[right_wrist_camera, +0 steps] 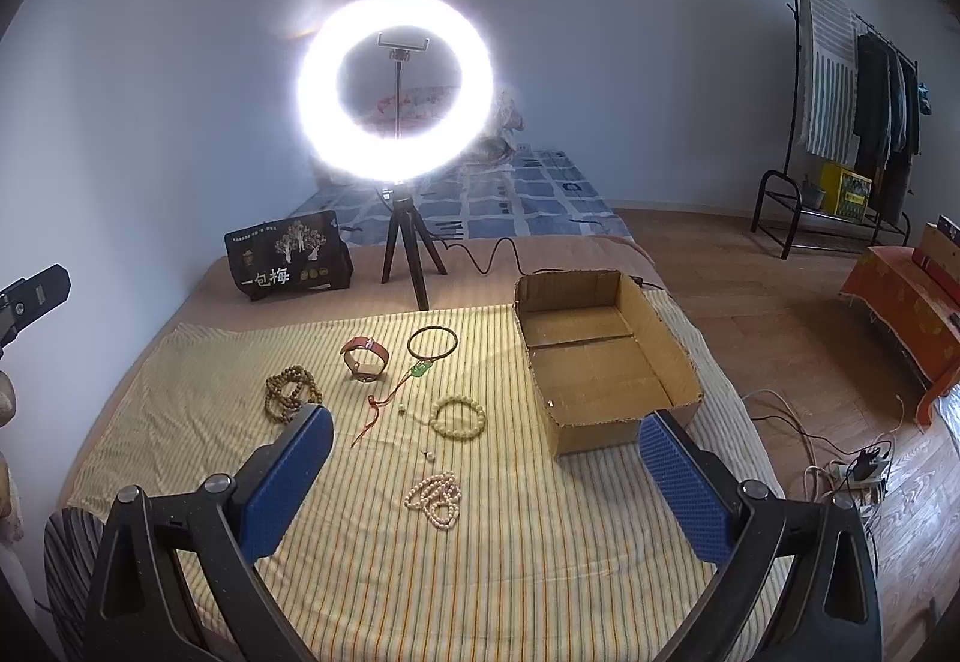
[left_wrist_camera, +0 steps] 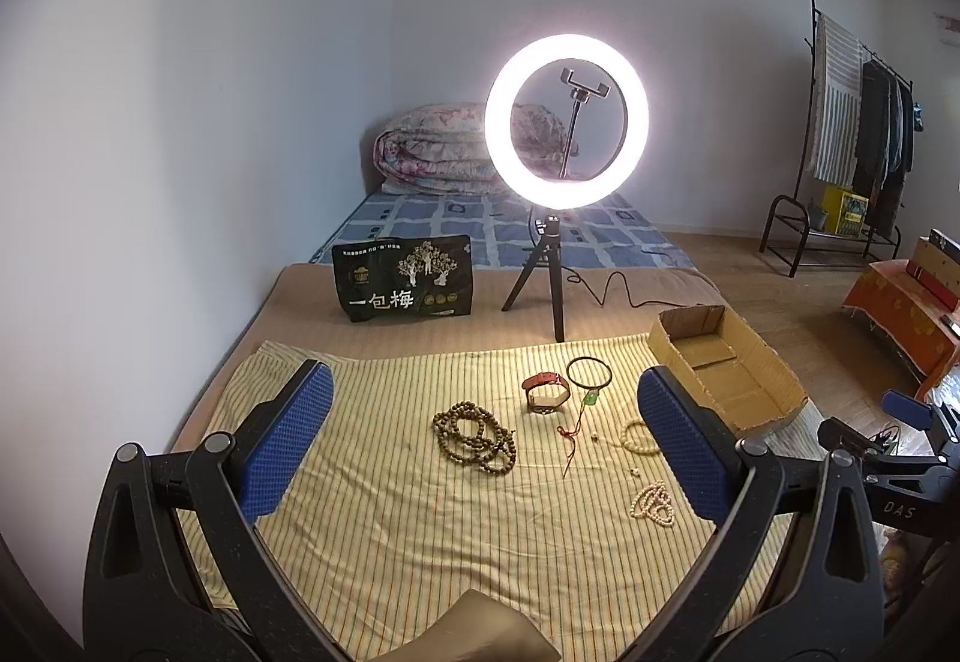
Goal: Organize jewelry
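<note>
Left gripper jaws wide, holding nothing, above striped cloth. Right gripper likewise wide, empty. Nearest: white bead strand, pale bead bracelet. Then brown bead string, red cord with green pendant. Farther: red-strap watch, black bangle. Open cardboard box at right, empty. Beyond: ring light.

My left claw spread wide, nothing between pads. My right claw same, empty air over striped cloth. Near half of cloth bare, free to pass. Jewelry scattered mid-cloth: brown beads, watch, black bangle, pale bracelet. Cardboard box blocks right edge, top open. Ring light tripod stands at far edge, cable trailing toward box. Black bag upright far left.
</note>
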A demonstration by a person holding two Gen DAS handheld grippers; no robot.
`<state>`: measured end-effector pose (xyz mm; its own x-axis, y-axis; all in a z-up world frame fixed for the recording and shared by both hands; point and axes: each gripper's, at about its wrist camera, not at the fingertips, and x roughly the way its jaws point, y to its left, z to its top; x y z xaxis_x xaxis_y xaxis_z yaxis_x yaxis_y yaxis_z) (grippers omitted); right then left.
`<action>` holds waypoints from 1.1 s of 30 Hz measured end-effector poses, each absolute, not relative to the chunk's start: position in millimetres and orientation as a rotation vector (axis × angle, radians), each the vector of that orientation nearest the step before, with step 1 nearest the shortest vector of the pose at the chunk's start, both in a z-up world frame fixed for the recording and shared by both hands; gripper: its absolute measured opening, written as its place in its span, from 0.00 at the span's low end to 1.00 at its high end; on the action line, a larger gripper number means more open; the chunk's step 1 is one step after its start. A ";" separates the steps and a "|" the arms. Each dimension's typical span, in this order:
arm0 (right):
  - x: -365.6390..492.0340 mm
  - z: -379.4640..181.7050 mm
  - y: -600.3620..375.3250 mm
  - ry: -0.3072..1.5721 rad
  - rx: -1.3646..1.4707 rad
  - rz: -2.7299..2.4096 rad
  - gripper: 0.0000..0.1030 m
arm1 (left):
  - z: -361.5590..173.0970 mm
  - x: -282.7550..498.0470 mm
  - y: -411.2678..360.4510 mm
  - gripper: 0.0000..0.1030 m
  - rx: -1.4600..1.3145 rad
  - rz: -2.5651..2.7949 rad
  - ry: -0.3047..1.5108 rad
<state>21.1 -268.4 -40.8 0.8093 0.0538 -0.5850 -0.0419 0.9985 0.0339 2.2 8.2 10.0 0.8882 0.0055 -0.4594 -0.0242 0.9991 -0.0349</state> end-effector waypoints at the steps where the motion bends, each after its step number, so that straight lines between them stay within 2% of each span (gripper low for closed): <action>1: 22.3 -41.2 -268.4 0.629 0.020 0.050 1.00 | 8.8 3.0 8.4 1.00 -0.041 0.017 0.479; 16: 38.6 -74.3 -275.7 0.685 0.030 0.027 1.00 | -21.7 42.9 42.5 1.00 -0.064 0.034 0.568; 25: 56.5 -109.5 -286.6 0.733 0.069 0.055 1.00 | -75.1 90.4 75.1 1.00 -0.119 0.018 0.712; 33: 81.4 -155.7 -272.4 0.859 0.020 0.113 1.00 | -120.5 123.8 71.8 1.00 -0.140 -0.035 0.831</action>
<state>81.4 -272.4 -155.7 0.6472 0.1073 -0.7547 -0.0910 0.9938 0.0634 123.8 71.8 -120.5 0.6743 -0.0857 -0.7335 -0.0234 0.9902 -0.1373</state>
